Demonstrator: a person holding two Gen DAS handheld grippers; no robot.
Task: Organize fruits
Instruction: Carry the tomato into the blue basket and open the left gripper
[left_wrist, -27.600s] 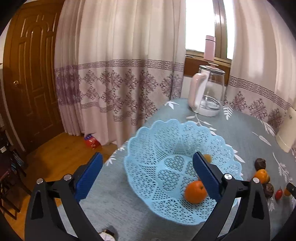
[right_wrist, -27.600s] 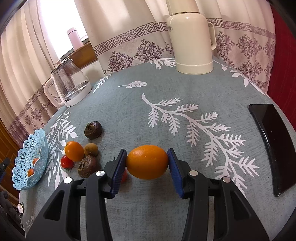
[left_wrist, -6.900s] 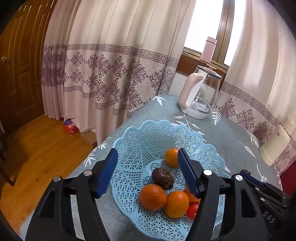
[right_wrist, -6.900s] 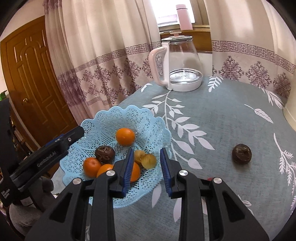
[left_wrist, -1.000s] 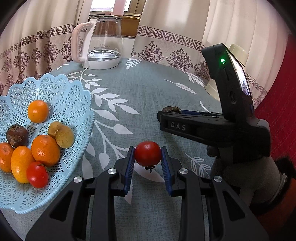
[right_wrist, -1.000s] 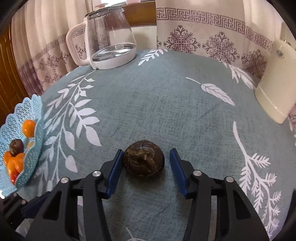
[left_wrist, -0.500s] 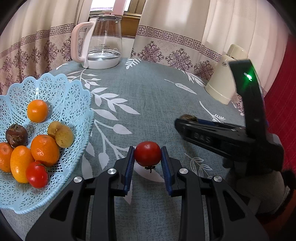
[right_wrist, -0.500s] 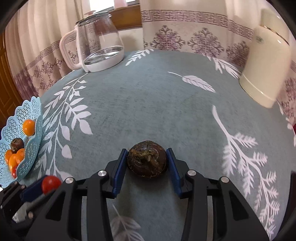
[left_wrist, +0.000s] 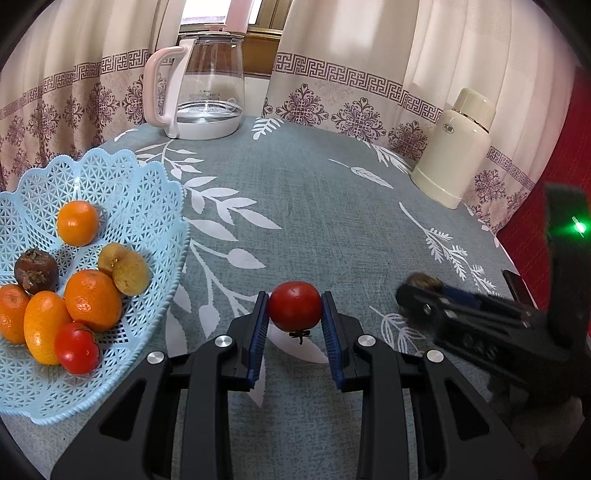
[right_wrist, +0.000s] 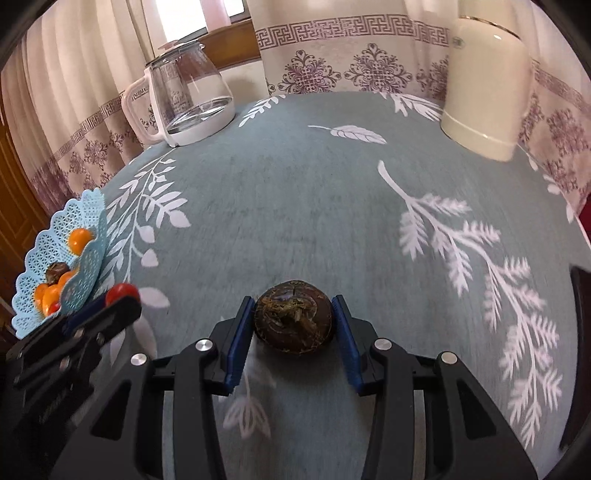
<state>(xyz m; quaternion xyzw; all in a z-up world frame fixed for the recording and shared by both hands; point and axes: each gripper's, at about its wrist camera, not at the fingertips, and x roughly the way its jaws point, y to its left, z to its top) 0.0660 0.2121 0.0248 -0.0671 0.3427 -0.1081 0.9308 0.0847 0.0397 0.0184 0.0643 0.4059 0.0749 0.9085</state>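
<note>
Red tomato (left_wrist: 294, 305) is clamped in the left gripper (left_wrist: 294, 325) beside the blue basket (left_wrist: 159, 206), a dark fruit (right_wrist: 294, 318) is pinched in the right gripper (right_wrist: 294, 332) above the tablecloth (right_wrist: 295, 206); carrying both to the basket is judged next.

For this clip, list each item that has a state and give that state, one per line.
Left gripper: shut on the red tomato.
Right gripper: shut on the dark brown wrinkled fruit.
Light blue lattice plastic basket: upright, holding oranges, brown fruits and another tomato.
Glass kettle with pink handle: upright, lid on, a little water inside.
Cream thermos jug: upright, closed.
</note>
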